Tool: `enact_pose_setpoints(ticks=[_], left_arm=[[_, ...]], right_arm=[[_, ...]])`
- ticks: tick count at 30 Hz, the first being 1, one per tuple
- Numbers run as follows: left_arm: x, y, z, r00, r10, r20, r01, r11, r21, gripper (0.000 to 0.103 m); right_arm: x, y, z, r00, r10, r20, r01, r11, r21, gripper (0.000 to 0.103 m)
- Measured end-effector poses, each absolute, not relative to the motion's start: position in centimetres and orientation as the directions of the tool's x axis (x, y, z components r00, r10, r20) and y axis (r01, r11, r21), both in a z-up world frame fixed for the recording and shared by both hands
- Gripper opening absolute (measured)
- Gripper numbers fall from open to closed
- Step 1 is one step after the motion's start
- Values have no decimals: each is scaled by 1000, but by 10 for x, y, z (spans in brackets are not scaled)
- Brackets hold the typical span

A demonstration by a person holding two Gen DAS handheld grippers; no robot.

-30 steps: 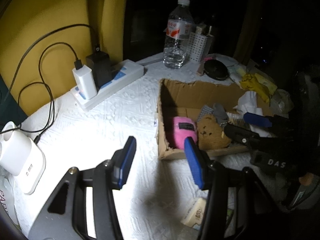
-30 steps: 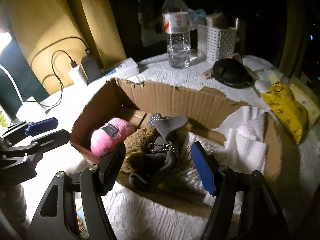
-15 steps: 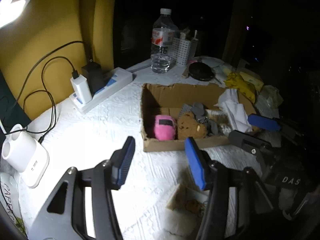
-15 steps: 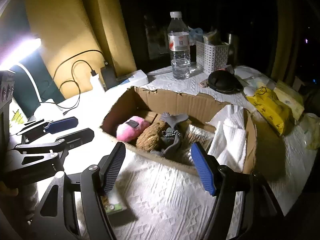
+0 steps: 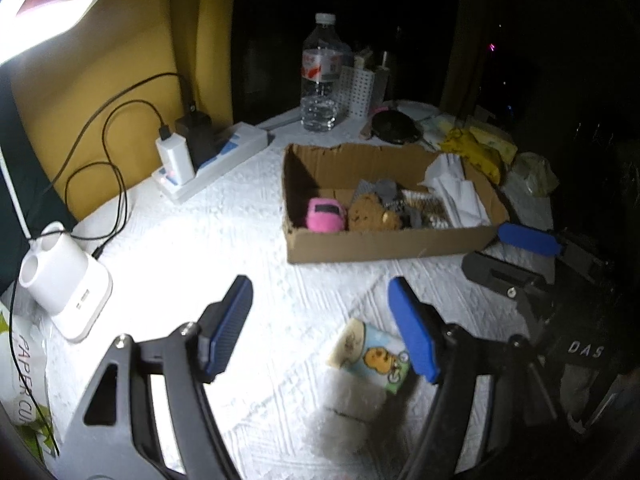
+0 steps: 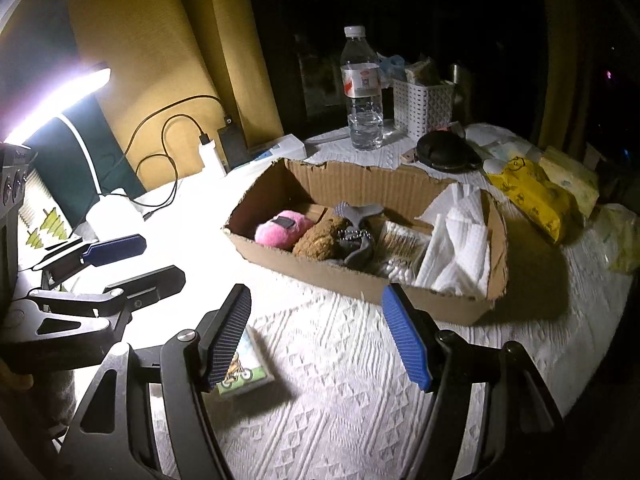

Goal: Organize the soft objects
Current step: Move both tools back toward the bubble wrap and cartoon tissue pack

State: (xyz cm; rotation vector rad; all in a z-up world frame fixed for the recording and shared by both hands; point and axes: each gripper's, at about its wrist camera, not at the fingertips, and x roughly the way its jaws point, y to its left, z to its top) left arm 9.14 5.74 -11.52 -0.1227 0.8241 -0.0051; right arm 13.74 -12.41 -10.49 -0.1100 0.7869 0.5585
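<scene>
Currently both claws hang above the near part of the desk (image 6: 360, 360), each with its jaws spread wide and nothing between them. Left claw (image 5: 320, 328) sits toward the near left; right claw (image 6: 316, 336) sits beside it, toward the near right.

Cardboard box (image 6: 360, 280) stands mid-desk, well in from the near edge, long side facing the claws. Inside, in a row from the left end: pink plush (image 6: 284, 228), brown plush (image 6: 320, 238), a grey fabric item (image 6: 356, 236) with what looks like a bead chain across it, a packet of cotton swabs (image 6: 400, 252), and folded white paper towels (image 6: 460, 248) propped against the right end wall. Judgement: the soft items are packed side by side so each stays reachable from above, with the tall towels leaning on the wall for support.

One item lies outside the box: a small tissue pack (image 5: 370, 356) with a cartoon print, flat on the desk near its near edge, partly behind the left claw's right finger (image 5: 412, 332). In the right wrist view the same pack (image 6: 244, 372) is partly hidden by that claw's left finger.

Judgement: most of the sorting looks done; the pack is the likely remaining piece. Both claws are opened and held back from the box, which suits a grab from above. Pack is thin and flat on a textured cloth, so a shallow grip could catch the cloth too.

Far edge holds a water bottle (image 6: 362, 92), a white basket (image 6: 424, 106), a power strip (image 5: 212, 160).
</scene>
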Motion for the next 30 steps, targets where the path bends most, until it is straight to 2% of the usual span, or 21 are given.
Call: enact_pose_setpoints(ticks=[9,25,30], left_arm=[[75,48,-127,656,-64,-752,-28,994,-110,72],[58,33,-185,544,-63,-837,-22,996,-89,72],[56,34,-190,548,-61,-835,-14,997,-82,71]], right_arm=[[123,-136,-112,567,437,-699,-501,856,129,71],[110,-154,-130,556,428,-712,-471,868,154,71],[110,-155,-132,555,424,-715,-465,871,156,71]])
